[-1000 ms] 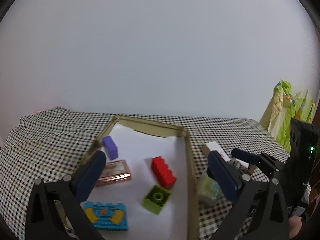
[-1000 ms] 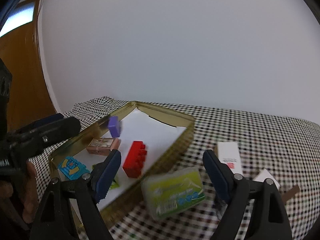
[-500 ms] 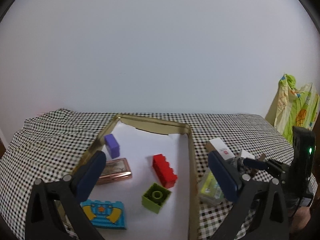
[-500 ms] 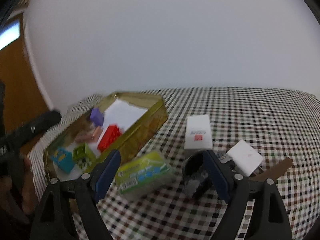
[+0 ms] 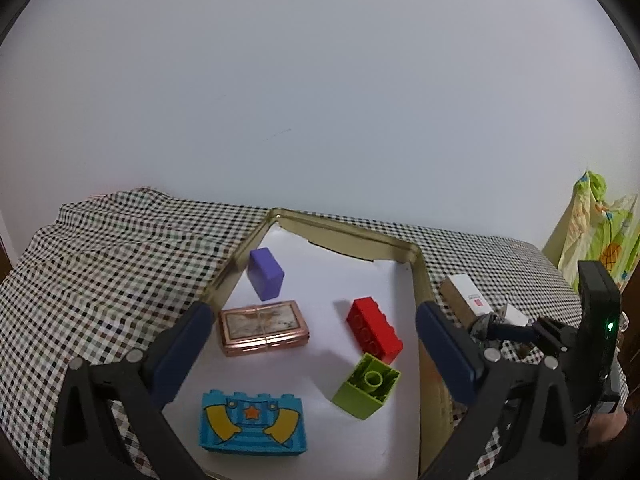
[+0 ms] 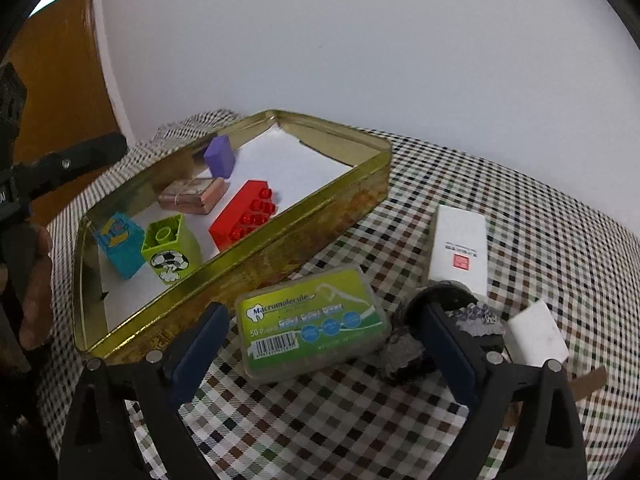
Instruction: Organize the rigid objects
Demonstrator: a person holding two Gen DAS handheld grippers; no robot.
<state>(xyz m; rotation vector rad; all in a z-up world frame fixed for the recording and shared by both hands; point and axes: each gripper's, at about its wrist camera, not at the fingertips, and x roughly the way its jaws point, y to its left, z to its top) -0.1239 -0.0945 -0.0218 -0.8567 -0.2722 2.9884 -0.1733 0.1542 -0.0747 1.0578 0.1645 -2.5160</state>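
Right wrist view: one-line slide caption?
Open right tool straddles green floss box on checkered cloth, beside gold tin of bricks.

My right gripper [image 6: 320,344] hangs with its jaws wide apart over the checkered cloth [image 6: 540,208], and the green floss-pick box [image 6: 312,320] lies flat between its fingertips, touching neither. Just left of the box stands the gold tin [image 6: 304,236], which holds a red brick [image 6: 244,216], a lime brick [image 6: 172,248], a blue brick [image 6: 118,244], a purple block [image 6: 219,157] and a copper case [image 6: 192,196]. A white carton [image 6: 460,248] lies to the right.
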